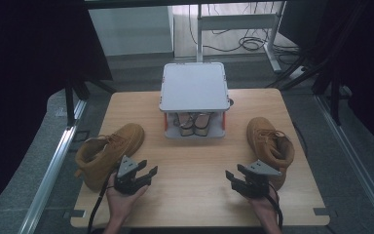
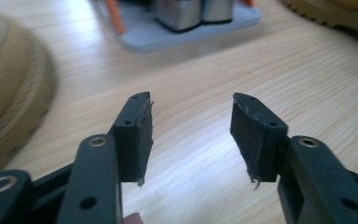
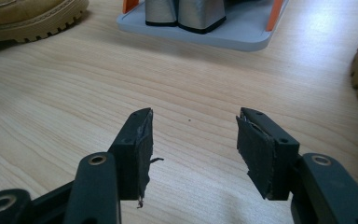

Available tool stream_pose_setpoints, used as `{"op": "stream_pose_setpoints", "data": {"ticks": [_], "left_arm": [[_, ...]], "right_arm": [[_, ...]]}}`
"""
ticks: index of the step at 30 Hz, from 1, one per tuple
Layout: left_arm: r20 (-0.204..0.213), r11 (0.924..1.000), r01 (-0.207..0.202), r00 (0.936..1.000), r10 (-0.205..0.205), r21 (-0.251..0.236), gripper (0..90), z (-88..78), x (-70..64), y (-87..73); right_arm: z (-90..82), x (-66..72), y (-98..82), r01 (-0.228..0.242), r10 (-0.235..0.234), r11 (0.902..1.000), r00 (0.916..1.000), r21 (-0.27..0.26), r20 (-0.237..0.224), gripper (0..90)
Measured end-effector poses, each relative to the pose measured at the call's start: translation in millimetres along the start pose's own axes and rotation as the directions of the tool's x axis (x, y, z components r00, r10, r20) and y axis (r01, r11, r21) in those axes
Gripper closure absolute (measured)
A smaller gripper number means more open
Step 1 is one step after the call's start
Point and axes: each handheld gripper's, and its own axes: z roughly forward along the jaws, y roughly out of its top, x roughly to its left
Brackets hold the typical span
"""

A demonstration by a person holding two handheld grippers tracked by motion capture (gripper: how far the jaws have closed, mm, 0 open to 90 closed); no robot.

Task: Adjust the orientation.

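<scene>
Both tongs stand apart, empty: left tongs just beside the left boot, right tongs beside the right boot; both boots point toward the counter's far edge.

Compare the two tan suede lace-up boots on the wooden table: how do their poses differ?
The left tan suede boot lies tipped on its side, toe toward the grey shelf rack; the right tan suede boot stands upright on its sole. Both share lugged soles.
</scene>
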Motion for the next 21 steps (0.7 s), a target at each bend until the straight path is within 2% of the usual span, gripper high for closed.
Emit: {"op": "stream_pose_setpoints", "data": {"ticks": [3,5,9,12,16,21], "left_arm": [[0.029,0.9999,0.012,0.9995,-0.012,0.005,43.8,5.6,-3.4,3.6],[0.018,0.9998,-0.004,0.9998,0.004,0.02,42.6,5.3,-4.0,0.7],[0.026,0.9994,0.019,0.9994,-0.02,0.03,42.3,2.8,0.0,-5.7],[0.033,0.9992,0.021,0.9992,-0.022,0.035,42.3,2.9,0.4,-7.1],[0.035,0.9991,0.024,0.9991,-0.025,0.036,42.1,3.7,0.8,-7.8],[0.036,0.9982,0.032,0.9988,-0.034,0.05,42.0,4.6,1.7,-10.2]], "right_arm": [[-3.4,-1.5,0.1,0.005,-0.005,1.0,1.0,-0.001,0.007,46.0],[-5.4,-3.4,-0.2,0.007,-0.007,1.0,0.9999,0.0,0.011,47.8],[-6.3,-6.3,-2.3,0.015,-0.015,0.9998,0.9998,0.01,0.016,62.9],[-7.0,-7.9,-3.3,0.025,-0.025,0.9996,0.9995,0.017,0.02,76.4],[-11.0,-13.1,-3.1,0.015,-0.015,0.9999,0.9998,0.007,0.015,87.9],[-18.1,-22.5,-3.3,0.033,-0.033,0.9994,0.998,0.002,0.054,89.6]]}}
